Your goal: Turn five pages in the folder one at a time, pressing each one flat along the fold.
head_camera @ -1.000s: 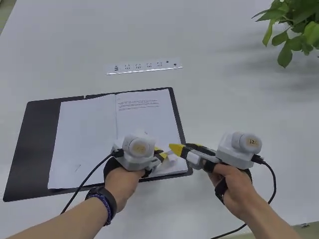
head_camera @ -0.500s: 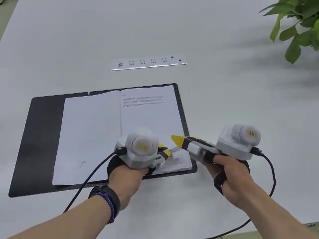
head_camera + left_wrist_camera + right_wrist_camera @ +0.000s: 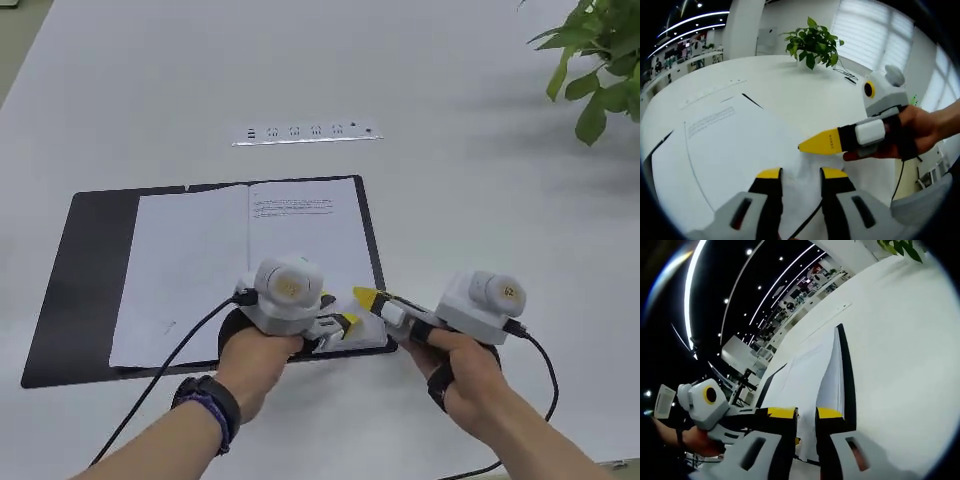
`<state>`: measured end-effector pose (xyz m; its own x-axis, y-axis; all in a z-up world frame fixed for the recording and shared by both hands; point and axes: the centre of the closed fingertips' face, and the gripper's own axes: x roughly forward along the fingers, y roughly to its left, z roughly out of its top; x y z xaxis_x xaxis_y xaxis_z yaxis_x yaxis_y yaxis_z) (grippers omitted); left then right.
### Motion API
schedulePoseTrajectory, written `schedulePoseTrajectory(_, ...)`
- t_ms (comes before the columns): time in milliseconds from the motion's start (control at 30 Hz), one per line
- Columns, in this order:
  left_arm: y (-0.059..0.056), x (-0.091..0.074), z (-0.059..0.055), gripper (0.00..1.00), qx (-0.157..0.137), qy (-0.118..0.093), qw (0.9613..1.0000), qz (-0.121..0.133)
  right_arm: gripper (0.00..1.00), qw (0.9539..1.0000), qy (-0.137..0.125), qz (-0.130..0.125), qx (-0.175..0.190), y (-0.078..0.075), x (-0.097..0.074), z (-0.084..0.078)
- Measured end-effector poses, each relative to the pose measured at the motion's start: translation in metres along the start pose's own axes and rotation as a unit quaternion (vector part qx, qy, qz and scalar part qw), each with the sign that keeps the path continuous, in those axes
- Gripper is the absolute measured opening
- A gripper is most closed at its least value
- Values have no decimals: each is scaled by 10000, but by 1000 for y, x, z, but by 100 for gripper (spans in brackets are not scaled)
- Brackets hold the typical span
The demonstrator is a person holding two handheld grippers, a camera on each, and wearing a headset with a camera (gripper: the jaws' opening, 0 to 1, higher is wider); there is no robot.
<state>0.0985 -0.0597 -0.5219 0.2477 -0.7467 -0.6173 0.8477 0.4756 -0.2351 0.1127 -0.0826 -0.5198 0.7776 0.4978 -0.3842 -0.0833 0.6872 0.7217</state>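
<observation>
A black folder point(image 3: 90, 260) lies open on the white table, with a blank left page point(image 3: 190, 270) and a right page point(image 3: 315, 250) that has a few printed lines at its top. My left gripper point(image 3: 338, 312) point(image 3: 801, 173) is open, its yellow tips a little apart over the right page's lower right corner. My right gripper point(image 3: 362, 295) point(image 3: 806, 412) points left at that same corner, jaws together in one yellow wedge point(image 3: 802, 146), touching the page edge. The stacked page edges point(image 3: 832, 375) run down towards its tips.
A white power strip point(image 3: 308, 131) is set in the table beyond the folder. A green potted plant point(image 3: 600, 60) point(image 3: 812, 45) stands at the far right. Black cables trail from both grippers towards the table's near edge.
The head view has shifted slightly. Both grippers stay at the right page's lower right corner; the right gripper's tip dropped back a little towards that corner after sitting higher half a second ago.
</observation>
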Motion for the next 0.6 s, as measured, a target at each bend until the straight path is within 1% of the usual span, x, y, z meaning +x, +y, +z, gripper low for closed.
schedulePoseTrajectory(100,-2,-11,1,32,-3,-71,10000,57,6,10000,39,-15,-66,3,-1,-3)
schedulePoseTrajectory(133,-4,-17,2,33,70,-100,9999,66,5,9999,50,-27,-91,4,-1,-4)
schedulePoseTrajectory(200,-3,-27,3,35,118,-145,9997,136,3,9998,60,-4,-211,7,-2,-5)
schedulePoseTrajectory(267,-3,-35,3,36,112,-199,9996,142,2,9997,61,-6,-244,9,-2,-5)
schedulePoseTrajectory(333,0,-45,2,38,163,-188,9994,221,2,9997,40,7,-257,10,-1,-3)
schedulePoseTrajectory(400,-1,-53,1,40,79,-181,9996,180,2,9996,32,12,-298,11,-1,-2)
schedulePoseTrajectory(433,-1,-56,0,41,102,-186,9996,161,1,9995,42,8,-306,11,0,-3)
schedulePoseTrajectory(500,-1,-63,-3,42,224,-160,9994,204,0,9995,73,-11,-322,13,1,-4)
schedulePoseTrajectory(600,1,-70,-3,44,175,-201,9994,238,0,9997,7,15,-243,16,0,-2)
